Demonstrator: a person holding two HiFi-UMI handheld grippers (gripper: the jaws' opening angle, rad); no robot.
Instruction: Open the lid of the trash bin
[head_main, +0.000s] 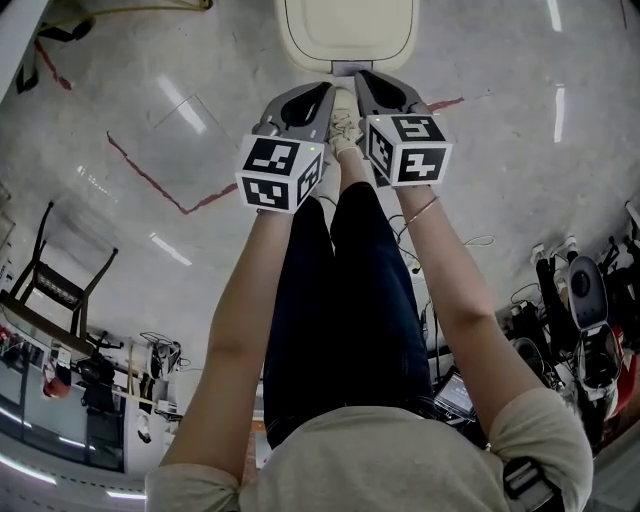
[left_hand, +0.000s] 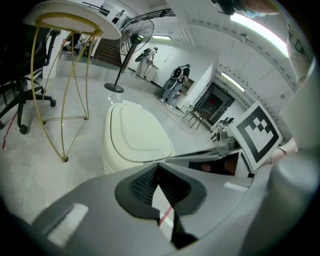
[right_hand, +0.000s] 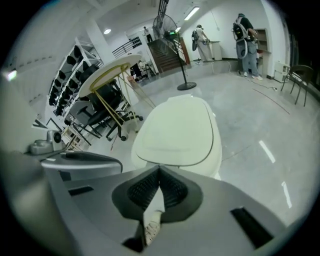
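A cream trash bin (head_main: 345, 35) stands on the floor straight ahead, its lid (left_hand: 137, 135) down flat. The same lid (right_hand: 177, 130) fills the middle of the right gripper view. My left gripper (head_main: 325, 92) and right gripper (head_main: 362, 78) are held side by side just short of the bin's near edge, above the person's pale shoe (head_main: 345, 125). That shoe points at the small grey pedal (head_main: 346, 68) at the bin's foot. Both grippers are shut, tips together, holding nothing: left gripper (left_hand: 158, 165), right gripper (right_hand: 159, 167).
A round table on thin yellow legs (left_hand: 70, 75) and an office chair (left_hand: 20, 95) stand left of the bin, a floor fan (left_hand: 131, 47) behind it. Red tape (head_main: 150, 180) crosses the grey floor. A chair (head_main: 50, 280) is at left, cables and equipment (head_main: 580, 310) at right.
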